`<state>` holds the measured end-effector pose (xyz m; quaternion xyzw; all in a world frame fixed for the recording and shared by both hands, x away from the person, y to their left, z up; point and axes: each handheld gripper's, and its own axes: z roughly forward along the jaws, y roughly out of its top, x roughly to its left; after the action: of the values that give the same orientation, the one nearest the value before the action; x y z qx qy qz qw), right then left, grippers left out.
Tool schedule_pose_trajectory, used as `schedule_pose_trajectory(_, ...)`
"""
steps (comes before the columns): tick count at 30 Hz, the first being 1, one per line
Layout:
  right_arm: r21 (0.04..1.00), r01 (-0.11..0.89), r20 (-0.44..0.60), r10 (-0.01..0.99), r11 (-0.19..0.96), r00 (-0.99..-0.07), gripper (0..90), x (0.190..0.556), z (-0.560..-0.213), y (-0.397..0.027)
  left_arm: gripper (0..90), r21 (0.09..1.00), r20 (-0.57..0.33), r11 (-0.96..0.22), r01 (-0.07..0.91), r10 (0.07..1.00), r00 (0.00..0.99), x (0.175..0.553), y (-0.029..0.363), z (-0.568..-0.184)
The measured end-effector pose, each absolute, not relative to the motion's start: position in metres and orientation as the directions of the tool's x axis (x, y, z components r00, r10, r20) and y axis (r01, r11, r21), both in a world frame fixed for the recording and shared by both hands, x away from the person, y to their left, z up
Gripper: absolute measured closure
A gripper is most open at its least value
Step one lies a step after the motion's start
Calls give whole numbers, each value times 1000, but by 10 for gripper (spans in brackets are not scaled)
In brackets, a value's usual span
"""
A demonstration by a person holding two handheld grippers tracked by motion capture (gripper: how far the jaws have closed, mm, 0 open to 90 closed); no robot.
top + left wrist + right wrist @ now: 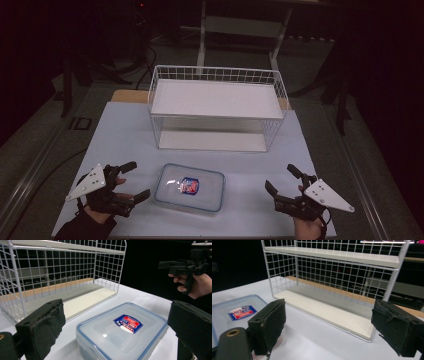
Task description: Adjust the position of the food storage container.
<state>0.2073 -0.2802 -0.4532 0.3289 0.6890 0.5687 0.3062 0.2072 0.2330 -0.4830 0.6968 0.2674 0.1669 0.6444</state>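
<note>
A clear plastic container with a blue-rimmed lid and a red-and-blue sticker [189, 188] [122, 330] [237, 312] lies flat near the table's front edge. My left gripper [136, 181] [117, 327] stands open just left of it, jaws wide apart and pointing toward the box. On the box's other side my right gripper [283, 179] [329, 325] is open too, a hand's width from it, with nothing between its jaws. In the left gripper view the right gripper [175, 265] shows farther off, held in a hand.
A white wire rack [217, 107] [60, 272] [332, 277] with a lower and an upper shelf stands behind the container at mid-table. The table [125, 135] has a pale cover. Beyond its edges the room is dark, with furniture legs at the back.
</note>
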Motion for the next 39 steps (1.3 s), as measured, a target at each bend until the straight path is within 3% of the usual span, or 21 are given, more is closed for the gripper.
schedule_pose_trajectory(9, 981, 161, 41, 705, 105, -708, 117, 208, -442, -259, 13, 988, -111, -19, 151, 593, 798, 207, 234, -481)
schedule_pose_trajectory(15, 962, 223, 83, 607, 159, -790, 171, 213, -445, -230, 13, 988, -110, -26, 155, 589, 801, 207, 233, -481)
schedule_pose_trajectory(22, 936, 279, 145, 490, 212, -860, 355, 217, -458, -195, 13, 987, -112, -24, 156, 587, 801, 207, 235, -481)
schedule_pose_trajectory(23, 926, 289, 152, 462, 242, -874, 470, 217, -462, -186, 13, 987, -115, -23, 158, 587, 802, 207, 235, -481)
schedule_pose_trajectory(25, 922, 288, 151, 446, 257, -882, 482, 217, -465, -182, 14, 988, -110, -26, 155, 588, 801, 207, 235, -480)
schedule_pose_trajectory(31, 882, 300, 159, 369, 363, -916, 677, 208, -483, -158, 13, 987, -109, -28, 155, 587, 802, 208, 235, -480)
schedule_pose_trajectory(39, 839, 286, 155, 301, 463, -941, 832, 200, -498, -140, 13, 986, -105, -41, 160, 589, 802, 209, 235, -481)
